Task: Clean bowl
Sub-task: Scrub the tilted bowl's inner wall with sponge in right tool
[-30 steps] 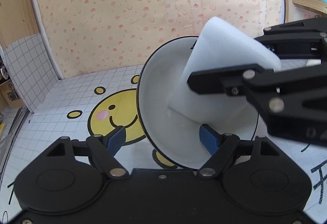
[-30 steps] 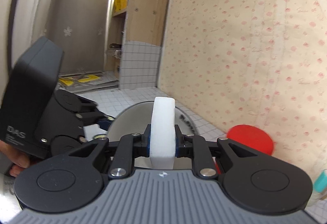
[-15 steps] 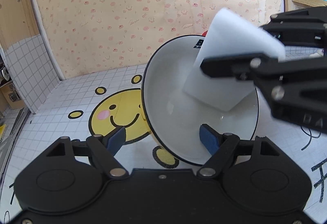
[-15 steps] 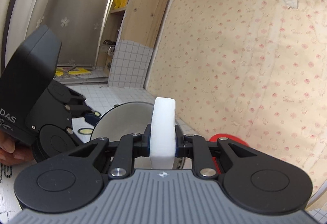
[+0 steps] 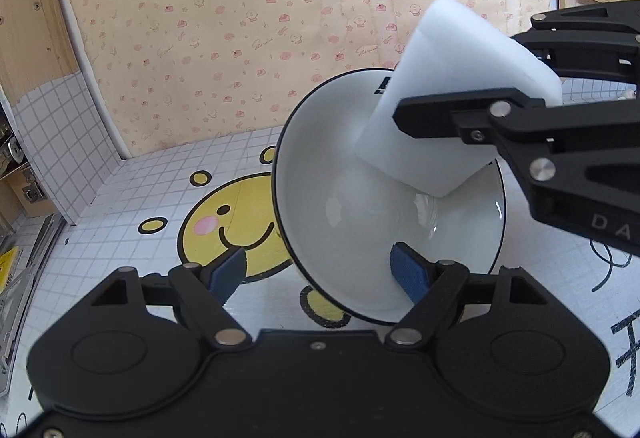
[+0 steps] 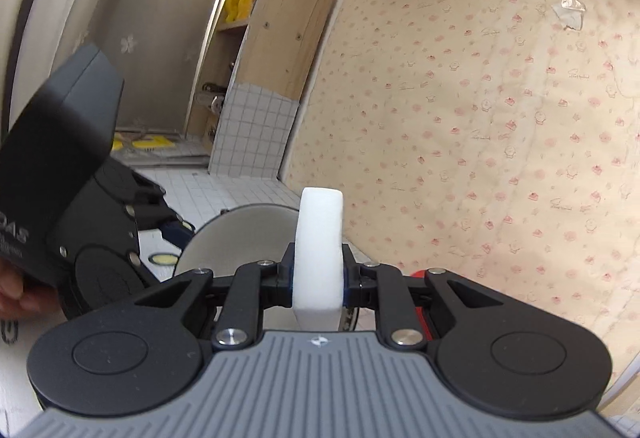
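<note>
Two grippers: I hold one in each hand, both working on one bowl.
Left gripper (image 5: 320, 270): my jaws stand wide, clamped across the wall of the bowl, one blue pad (image 5: 409, 271) inside it and the other outside, near the lower rim.
Right gripper (image 6: 318, 278): my jaws are drawn in narrow, pinching a white sponge (image 6: 319, 258) edge-on between them.
Bowl (image 5: 352, 206): white with a thin dark rim, tilted up on its side so the opening faces my left camera; it is lifted off the desk.
Sponge position: in the left view the sponge (image 5: 452, 110) reaches into the upper right part of the bowl, its lower corner against the inner wall.
Desk (image 5: 160, 190): white grid pattern with a yellow smiley face (image 5: 224, 226) printed on it, below and left of the bowl.
Red object (image 6: 420, 274): low at the right behind my right gripper, mostly hidden.
Wall (image 5: 260, 18): cream paper with small pink motifs behind everything.
Hand (image 6: 16, 294): fingers show at the left edge of the right view, under the left gripper's body.
</note>
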{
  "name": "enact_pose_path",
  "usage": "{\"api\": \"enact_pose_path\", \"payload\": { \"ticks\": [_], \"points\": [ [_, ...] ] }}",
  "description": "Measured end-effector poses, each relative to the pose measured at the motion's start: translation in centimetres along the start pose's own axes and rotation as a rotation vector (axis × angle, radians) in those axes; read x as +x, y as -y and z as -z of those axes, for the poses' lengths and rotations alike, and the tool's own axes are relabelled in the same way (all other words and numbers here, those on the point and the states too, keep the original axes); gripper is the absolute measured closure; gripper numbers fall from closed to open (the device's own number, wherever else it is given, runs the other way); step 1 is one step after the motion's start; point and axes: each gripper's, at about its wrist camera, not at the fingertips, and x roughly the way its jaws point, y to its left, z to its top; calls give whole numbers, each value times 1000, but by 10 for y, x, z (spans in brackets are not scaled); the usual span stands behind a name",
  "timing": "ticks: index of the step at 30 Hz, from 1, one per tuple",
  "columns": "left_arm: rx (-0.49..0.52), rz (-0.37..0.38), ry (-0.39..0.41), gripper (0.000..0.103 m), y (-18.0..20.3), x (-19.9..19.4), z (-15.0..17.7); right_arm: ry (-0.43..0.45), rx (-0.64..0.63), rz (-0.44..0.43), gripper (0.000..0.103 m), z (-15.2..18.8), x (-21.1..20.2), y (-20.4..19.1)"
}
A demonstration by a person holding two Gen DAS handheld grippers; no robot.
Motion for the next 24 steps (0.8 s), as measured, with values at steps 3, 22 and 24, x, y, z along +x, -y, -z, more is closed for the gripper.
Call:
{"api": "enact_pose_path", "payload": {
  "ticks": [3, 22, 24],
  "points": [
    [-7, -8, -4, 23, -2, 0, -1, -36, 21, -21, 82, 4, 4, 3],
    [29, -44, -1, 22, -2, -1, -3, -37, 108, -78, 82, 9, 6, 3],
    [26, -42, -1, 22, -2, -1, -3, -34, 114, -70, 81, 9, 4, 4]
  ]
}}
